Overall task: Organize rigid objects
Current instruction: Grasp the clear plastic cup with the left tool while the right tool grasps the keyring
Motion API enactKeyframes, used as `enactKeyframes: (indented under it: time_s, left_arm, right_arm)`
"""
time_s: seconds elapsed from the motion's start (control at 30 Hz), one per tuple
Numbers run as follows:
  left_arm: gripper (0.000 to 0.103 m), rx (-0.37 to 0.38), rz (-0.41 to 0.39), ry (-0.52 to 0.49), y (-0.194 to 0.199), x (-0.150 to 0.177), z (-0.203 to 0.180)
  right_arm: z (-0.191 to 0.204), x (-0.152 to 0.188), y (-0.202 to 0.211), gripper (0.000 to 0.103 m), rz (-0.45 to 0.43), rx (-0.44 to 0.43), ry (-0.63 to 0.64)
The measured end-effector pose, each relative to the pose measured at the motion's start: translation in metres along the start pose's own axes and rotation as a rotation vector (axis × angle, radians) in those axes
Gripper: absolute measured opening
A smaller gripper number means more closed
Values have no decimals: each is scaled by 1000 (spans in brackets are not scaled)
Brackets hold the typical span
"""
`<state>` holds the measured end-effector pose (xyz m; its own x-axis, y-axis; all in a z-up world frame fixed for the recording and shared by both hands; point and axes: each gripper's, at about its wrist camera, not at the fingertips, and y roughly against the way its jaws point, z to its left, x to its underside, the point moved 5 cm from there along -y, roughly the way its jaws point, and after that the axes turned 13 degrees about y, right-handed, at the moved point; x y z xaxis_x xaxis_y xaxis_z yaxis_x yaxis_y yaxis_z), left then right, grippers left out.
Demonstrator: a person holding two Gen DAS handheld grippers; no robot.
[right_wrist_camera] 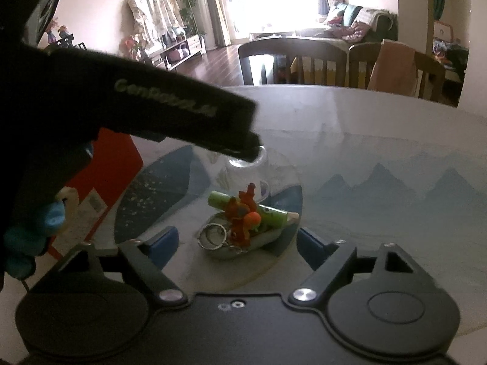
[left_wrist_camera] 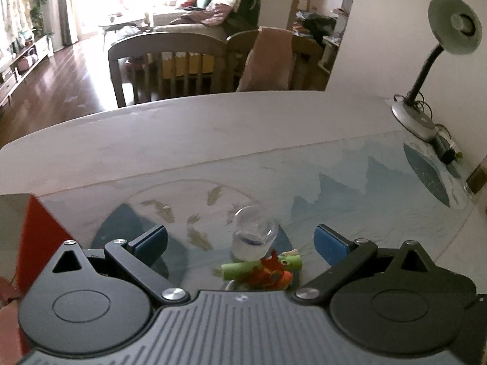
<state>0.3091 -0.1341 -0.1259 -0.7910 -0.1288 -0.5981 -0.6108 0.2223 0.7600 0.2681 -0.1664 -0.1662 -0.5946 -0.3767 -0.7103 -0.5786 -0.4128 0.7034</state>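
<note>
A clear glass cup point(left_wrist_camera: 254, 234) stands on the printed mat, ahead of my left gripper point(left_wrist_camera: 241, 241), which is open with its blue pads point(left_wrist_camera: 152, 240) wide on either side and touching nothing. Just nearer lies a green tube point(left_wrist_camera: 261, 266) with a red and orange toy point(left_wrist_camera: 271, 273). In the right wrist view my right gripper point(right_wrist_camera: 236, 243) is open around a small dish point(right_wrist_camera: 225, 254) that holds key rings point(right_wrist_camera: 211, 235), the green tube point(right_wrist_camera: 269, 214) and the toy point(right_wrist_camera: 243, 216). The glass cup point(right_wrist_camera: 246, 170) stands behind the dish, under the tip of the left gripper's dark housing point(right_wrist_camera: 152, 106).
A red box point(left_wrist_camera: 39, 237) stands at the mat's left. A desk lamp point(left_wrist_camera: 411, 115) sits at the table's far right by the wall. Two wooden chairs point(left_wrist_camera: 170, 60) stand beyond the far table edge. A blue-gloved hand point(right_wrist_camera: 30, 234) holds the left gripper.
</note>
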Motion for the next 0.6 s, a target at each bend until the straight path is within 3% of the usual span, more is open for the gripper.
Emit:
enactKeyframes:
  time_s: [0.5,0.6]
  left_arm:
    - [102,-37,33,-54,-49,3,-1]
    - [90,-30,40,-54,-55,5,-2]
  right_arm:
    - [-1,3,-22,55,17,-51,-66]
    - [-1,4,-23,49,19,-53,-76]
